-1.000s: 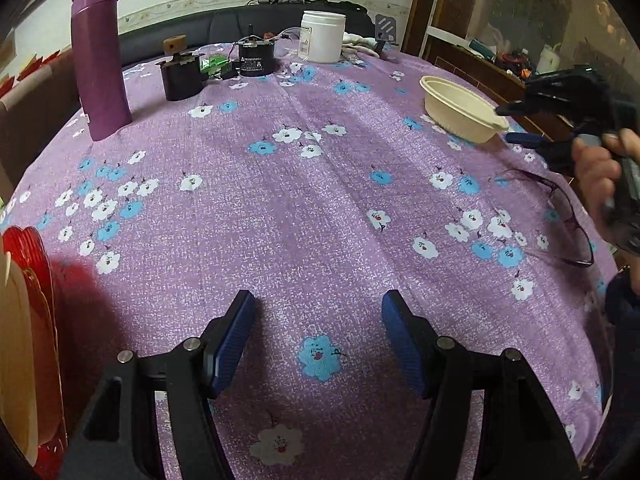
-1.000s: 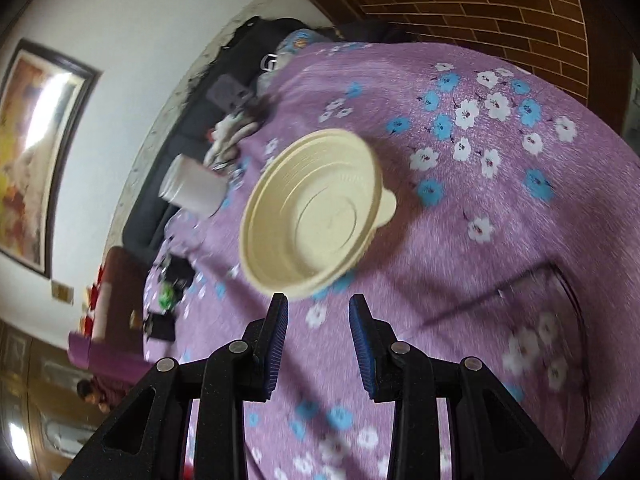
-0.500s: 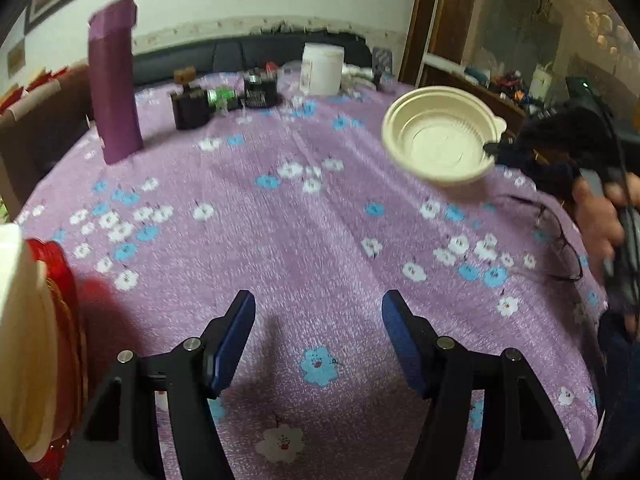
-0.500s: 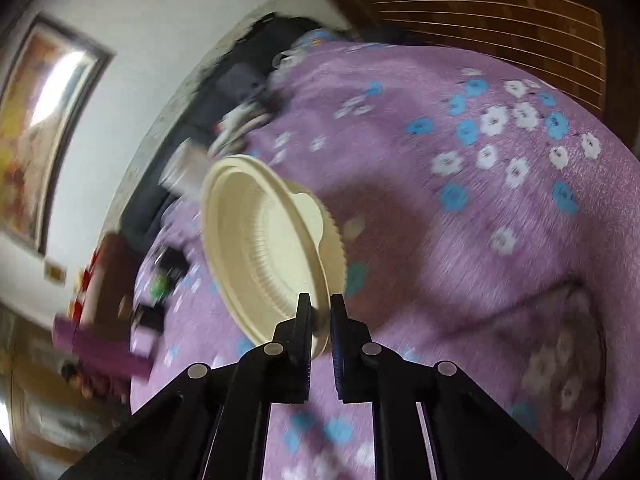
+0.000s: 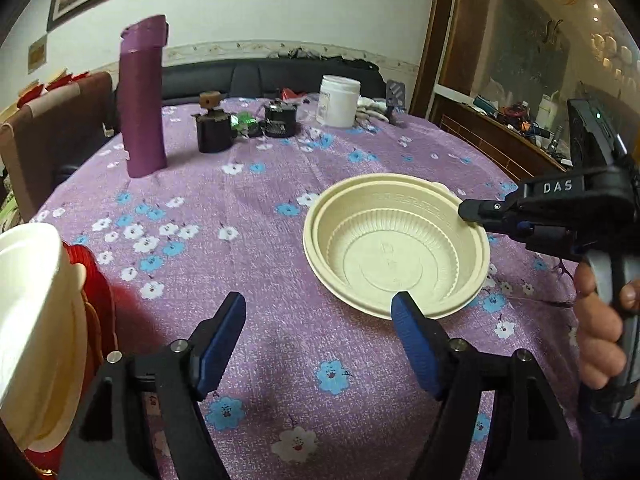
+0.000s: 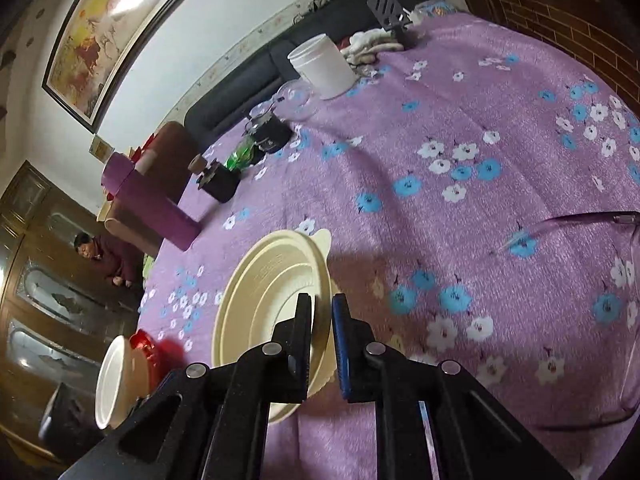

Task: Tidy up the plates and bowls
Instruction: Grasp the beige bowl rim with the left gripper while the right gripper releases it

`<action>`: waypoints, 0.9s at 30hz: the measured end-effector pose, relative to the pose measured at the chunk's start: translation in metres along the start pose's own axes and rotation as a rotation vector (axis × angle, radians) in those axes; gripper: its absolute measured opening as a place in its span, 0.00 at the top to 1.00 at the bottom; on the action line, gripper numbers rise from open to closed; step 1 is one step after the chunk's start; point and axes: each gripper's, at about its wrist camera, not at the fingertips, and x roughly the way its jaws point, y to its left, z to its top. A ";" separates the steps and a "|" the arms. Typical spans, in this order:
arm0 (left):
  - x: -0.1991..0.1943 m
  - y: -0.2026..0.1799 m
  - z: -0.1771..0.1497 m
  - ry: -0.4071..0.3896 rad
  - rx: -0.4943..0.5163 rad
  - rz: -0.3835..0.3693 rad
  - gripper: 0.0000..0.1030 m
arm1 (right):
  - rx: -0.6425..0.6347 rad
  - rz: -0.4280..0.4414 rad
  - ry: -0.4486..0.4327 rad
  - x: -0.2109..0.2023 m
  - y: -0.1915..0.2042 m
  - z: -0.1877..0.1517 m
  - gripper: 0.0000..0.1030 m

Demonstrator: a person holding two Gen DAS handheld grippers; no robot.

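Observation:
My right gripper [image 6: 321,312] is shut on the rim of a cream plastic bowl [image 6: 264,300] and holds it tilted above the purple flowered tablecloth [image 6: 460,152]. In the left wrist view the same bowl [image 5: 394,252] hangs in the air mid-table, pinched at its right rim by the right gripper [image 5: 466,213]. My left gripper [image 5: 318,316] is open and empty, low over the cloth, its right fingertip just in front of the bowl. A stack of a white bowl [image 5: 28,312] on cream and red plates [image 5: 100,292] stands at the far left.
A tall purple flask [image 5: 144,96], a dark jar with a cork [image 5: 214,128], a black cylinder [image 5: 280,120] and a white tub [image 5: 339,95] stand at the back of the table. Eyeglasses [image 6: 592,224] lie on the cloth at the right. Chairs stand on the left.
The right gripper closed on the bowl's rim, lifted it off the table's right side and carried it left toward the middle, near my left gripper. The left gripper stayed open and tilted up.

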 end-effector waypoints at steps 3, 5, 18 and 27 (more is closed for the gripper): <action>0.002 -0.003 0.003 0.010 0.010 -0.010 0.28 | -0.013 0.009 -0.017 0.003 -0.007 -0.005 0.87; 0.007 -0.004 0.009 0.029 -0.004 -0.039 0.28 | -0.031 0.017 -0.028 0.001 -0.012 -0.005 0.87; 0.052 -0.003 0.020 0.125 -0.019 0.007 0.69 | -0.091 0.113 0.022 0.018 -0.015 -0.013 0.88; 0.050 -0.002 0.016 0.101 -0.009 0.075 0.69 | -0.191 0.078 0.033 0.019 0.003 -0.023 0.85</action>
